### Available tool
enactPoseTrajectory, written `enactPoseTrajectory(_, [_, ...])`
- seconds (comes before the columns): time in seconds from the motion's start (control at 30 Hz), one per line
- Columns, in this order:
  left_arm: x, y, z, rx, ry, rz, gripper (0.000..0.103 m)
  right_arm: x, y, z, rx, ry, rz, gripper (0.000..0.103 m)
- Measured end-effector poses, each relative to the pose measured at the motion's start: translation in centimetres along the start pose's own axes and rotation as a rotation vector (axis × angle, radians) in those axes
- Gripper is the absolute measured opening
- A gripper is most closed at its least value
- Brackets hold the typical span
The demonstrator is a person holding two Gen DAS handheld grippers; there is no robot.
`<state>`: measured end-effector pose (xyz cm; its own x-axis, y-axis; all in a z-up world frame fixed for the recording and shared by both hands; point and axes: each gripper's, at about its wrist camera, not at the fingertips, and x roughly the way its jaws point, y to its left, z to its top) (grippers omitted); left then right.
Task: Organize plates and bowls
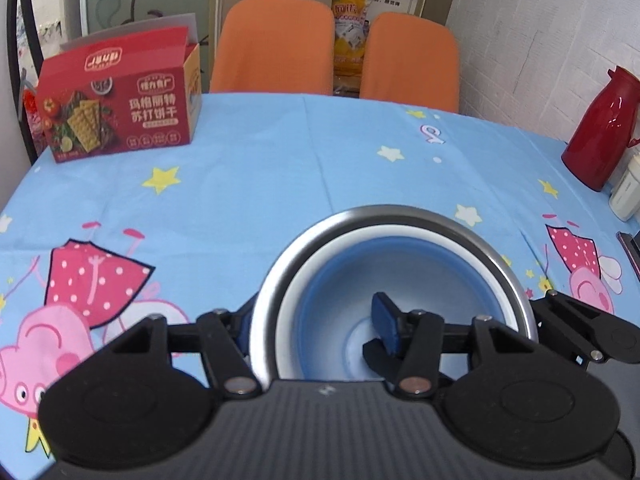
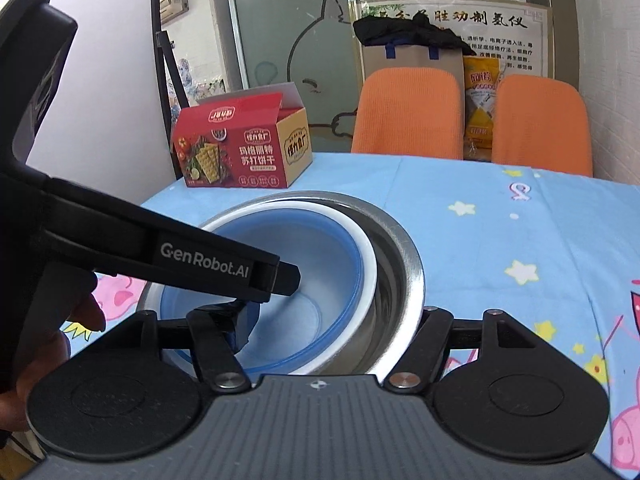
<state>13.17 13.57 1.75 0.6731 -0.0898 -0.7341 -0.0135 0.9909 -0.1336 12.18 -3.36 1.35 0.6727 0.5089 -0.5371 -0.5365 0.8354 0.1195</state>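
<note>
A blue bowl [image 1: 340, 284] with a white rim sits nested inside a steel bowl [image 1: 472, 232] on the table. My left gripper [image 1: 316, 332] straddles the near left walls of both bowls, one finger inside the blue bowl and one outside the steel rim; its jaws stand apart. In the right wrist view the blue bowl [image 2: 320, 248] lies off-centre in the steel bowl [image 2: 404, 264]. My right gripper [image 2: 332, 332] straddles the near right side, left finger inside the blue bowl, right finger outside the steel rim, jaws apart. The left gripper's arm [image 2: 200, 260] crosses that view.
A red cracker box [image 1: 120, 108] stands at the far left of the blue cartoon tablecloth [image 1: 280, 168]. A red thermos [image 1: 600, 128] stands at the right edge beside a white object [image 1: 628, 192]. Two orange chairs [image 1: 276, 48] stand behind the table.
</note>
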Motion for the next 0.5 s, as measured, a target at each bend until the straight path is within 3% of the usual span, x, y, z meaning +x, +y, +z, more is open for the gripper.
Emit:
enactPoseTrajectory(0.23, [1.0, 1.3, -1.4, -0.027, 0.028, -0.003, 0.053, 1.3, 0.9, -1.8, -0.007, 0.049, 0.011, 0.103])
enactPoseTrajectory(0.5, [0.6, 0.5, -2.1, 0.022, -0.043, 0.022, 0.063, 1.1, 0.9, -2.8, 0.015, 0.044, 0.037, 0.103])
